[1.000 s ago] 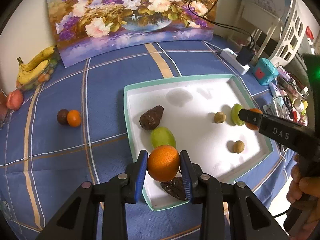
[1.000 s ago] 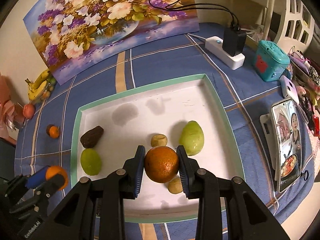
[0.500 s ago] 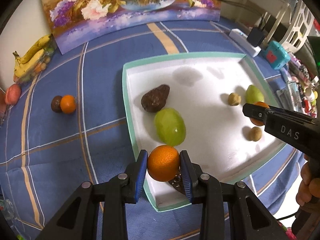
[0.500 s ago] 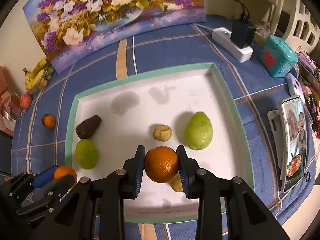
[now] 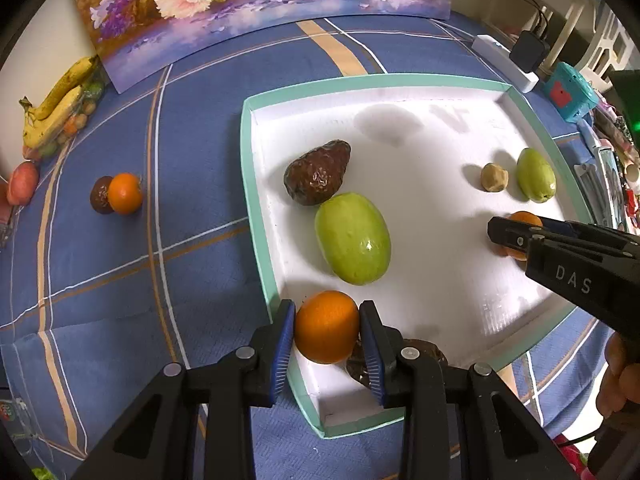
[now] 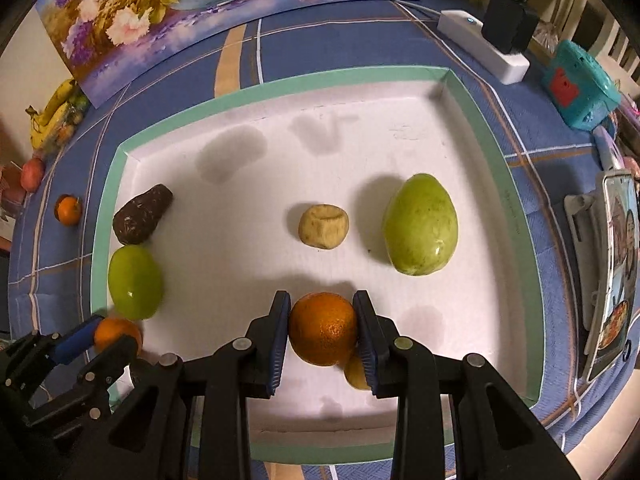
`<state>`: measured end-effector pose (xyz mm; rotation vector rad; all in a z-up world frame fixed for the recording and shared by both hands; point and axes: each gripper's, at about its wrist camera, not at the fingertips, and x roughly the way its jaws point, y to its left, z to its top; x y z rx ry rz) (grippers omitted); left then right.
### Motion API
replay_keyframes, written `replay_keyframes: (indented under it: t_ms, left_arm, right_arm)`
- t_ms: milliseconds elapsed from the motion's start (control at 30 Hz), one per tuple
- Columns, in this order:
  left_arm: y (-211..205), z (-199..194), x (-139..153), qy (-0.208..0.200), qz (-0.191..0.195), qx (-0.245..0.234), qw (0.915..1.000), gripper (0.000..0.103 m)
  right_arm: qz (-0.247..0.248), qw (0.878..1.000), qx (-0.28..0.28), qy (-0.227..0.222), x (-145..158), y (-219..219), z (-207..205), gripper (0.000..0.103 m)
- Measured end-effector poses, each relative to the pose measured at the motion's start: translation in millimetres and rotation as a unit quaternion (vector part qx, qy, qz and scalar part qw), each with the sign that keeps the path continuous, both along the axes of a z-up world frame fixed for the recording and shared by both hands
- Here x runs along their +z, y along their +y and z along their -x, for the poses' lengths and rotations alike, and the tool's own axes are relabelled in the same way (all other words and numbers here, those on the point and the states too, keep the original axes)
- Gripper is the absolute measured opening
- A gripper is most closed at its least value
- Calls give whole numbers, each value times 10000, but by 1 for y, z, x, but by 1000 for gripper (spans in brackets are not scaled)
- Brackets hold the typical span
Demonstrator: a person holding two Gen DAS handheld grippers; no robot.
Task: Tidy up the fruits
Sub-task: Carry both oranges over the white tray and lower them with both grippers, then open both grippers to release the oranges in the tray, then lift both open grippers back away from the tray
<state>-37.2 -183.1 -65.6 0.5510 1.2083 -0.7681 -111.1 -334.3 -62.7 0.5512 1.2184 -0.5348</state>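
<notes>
A white tray with a teal rim (image 5: 256, 216) (image 6: 492, 152) lies on the blue cloth. My left gripper (image 5: 327, 328) is shut on an orange (image 5: 327, 326) just over the tray's near left corner. My right gripper (image 6: 322, 328) is shut on another orange (image 6: 322, 328) low over the tray's near middle. In the tray lie a dark avocado (image 5: 318, 172) (image 6: 142, 214), a green fruit (image 5: 353, 238) (image 6: 135, 282), a second green fruit (image 5: 535, 175) (image 6: 420, 230) and a small tan fruit (image 5: 494, 177) (image 6: 324, 221). Another dark fruit (image 5: 420, 350) is half hidden behind the left fingers.
On the cloth left of the tray sit a small orange (image 5: 125, 193) beside a dark round fruit (image 5: 100, 200), bananas (image 5: 56, 104) and a pink fruit (image 5: 22, 182). A flower painting (image 5: 260, 4) stands at the back; a power strip (image 6: 484, 50), teal box (image 6: 580, 88) and phone (image 6: 618, 280) lie right.
Both grippers have sunk toward the tray with their oranges still held; the fruits in the tray loom larger in both views.
</notes>
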Motion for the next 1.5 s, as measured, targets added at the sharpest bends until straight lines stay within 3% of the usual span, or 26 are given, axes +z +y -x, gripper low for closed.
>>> replay_keyframes:
  t_ms: [567, 800, 1133, 1500]
  left_arm:
    - [4, -13, 0, 220, 126, 51, 9997, 37]
    - [8, -16, 17, 98, 302, 130, 9994, 38]
    - [26, -31, 48, -122, 730, 498, 9960, 38]
    - [50, -55, 53, -63, 916, 1069, 9900, 38]
  right_arm:
    - [75, 9999, 36, 61, -3, 4, -4, 34]
    - [152, 9999, 32, 24, 4, 4, -4, 35]
    - [453, 9982, -42, -387, 36, 3, 4, 35]
    - [556, 9972, 10, -496, 46, 8, 4, 35]
